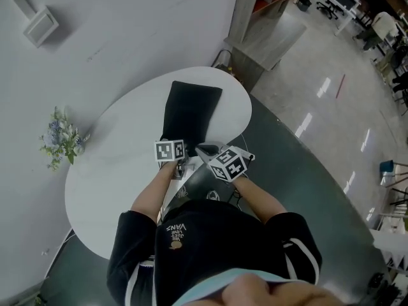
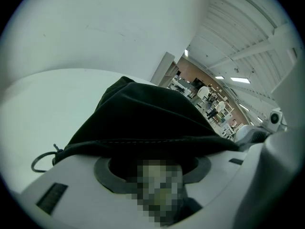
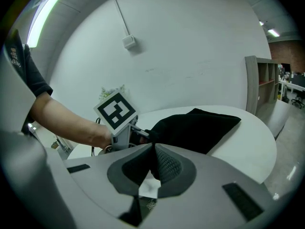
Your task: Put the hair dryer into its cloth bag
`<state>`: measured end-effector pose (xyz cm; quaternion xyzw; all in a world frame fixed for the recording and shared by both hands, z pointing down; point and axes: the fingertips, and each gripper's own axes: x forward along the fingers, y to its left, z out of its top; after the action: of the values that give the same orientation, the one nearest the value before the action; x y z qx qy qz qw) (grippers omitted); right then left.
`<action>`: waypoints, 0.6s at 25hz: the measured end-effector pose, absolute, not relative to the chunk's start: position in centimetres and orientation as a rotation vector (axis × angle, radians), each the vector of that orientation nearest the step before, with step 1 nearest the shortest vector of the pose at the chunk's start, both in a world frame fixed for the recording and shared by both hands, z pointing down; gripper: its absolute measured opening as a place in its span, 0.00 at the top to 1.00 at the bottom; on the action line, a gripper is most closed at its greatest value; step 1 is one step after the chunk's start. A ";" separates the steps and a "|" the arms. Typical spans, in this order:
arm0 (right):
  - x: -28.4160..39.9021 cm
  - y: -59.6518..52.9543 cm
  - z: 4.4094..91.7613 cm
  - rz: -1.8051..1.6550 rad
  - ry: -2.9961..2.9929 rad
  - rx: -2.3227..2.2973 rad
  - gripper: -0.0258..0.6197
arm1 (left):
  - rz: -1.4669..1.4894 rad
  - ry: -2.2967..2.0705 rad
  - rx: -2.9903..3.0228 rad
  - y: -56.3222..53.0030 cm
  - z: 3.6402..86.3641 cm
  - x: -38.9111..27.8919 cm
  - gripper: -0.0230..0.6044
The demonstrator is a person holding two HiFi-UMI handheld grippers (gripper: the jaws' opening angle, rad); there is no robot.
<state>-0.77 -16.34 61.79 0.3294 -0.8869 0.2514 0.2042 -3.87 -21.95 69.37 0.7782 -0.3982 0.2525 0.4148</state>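
The black cloth bag (image 1: 188,113) lies lengthwise on the white oval table (image 1: 108,171), its mouth toward me. My left gripper (image 1: 177,146) is at the mouth. In the left gripper view the bag's rim (image 2: 143,140) drapes over the left gripper (image 2: 152,168), whose jaws stand apart around something dark that I cannot make out. A drawstring loop (image 2: 42,160) hangs at the left. My right gripper (image 3: 153,149) is shut, with the bag's (image 3: 195,128) near edge at its tips, beside the left gripper (image 3: 139,135). No hair dryer shows outside the bag.
A small bunch of artificial flowers (image 1: 60,138) stands off the table's far left edge by the white wall. A grey shelf unit (image 1: 255,11) stands beyond the table's far right. My body is against the table's near edge, over the dark floor (image 1: 306,177).
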 end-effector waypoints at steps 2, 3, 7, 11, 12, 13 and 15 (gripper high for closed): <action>-1.0 -16.4 61.8 0.688 -2.476 0.902 0.89 | 0.613 -1.003 1.955 -23.0 69.3 -3.6 0.59; -1.2 -16.5 61.8 0.682 -2.477 0.896 0.89 | 0.601 -1.003 1.952 -23.5 69.4 -3.4 0.59; -1.9 -16.7 62.0 0.687 -2.486 0.878 0.89 | 0.590 -1.006 1.949 -25.3 69.8 -3.0 0.59; -1.9 -17.5 62.3 0.693 -2.477 0.879 0.89 | 0.617 -1.005 1.965 -27.1 70.3 -2.5 0.59; -1.8 -17.6 62.4 0.695 -2.474 0.881 0.89 | 0.623 -1.006 1.969 -27.5 70.4 -2.4 0.59; -1.7 -17.8 62.5 0.699 -2.472 0.883 0.89 | 0.629 -1.008 1.974 -27.9 70.5 -2.3 0.58; -1.6 -18.1 62.7 0.707 -2.466 0.886 0.89 | 0.643 -1.015 1.989 -28.7 70.7 -2.1 0.59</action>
<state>-1.65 -18.10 62.73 0.3190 -0.8880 0.2546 0.2121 -2.12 -28.65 70.69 0.7855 -0.4008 0.2537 0.3974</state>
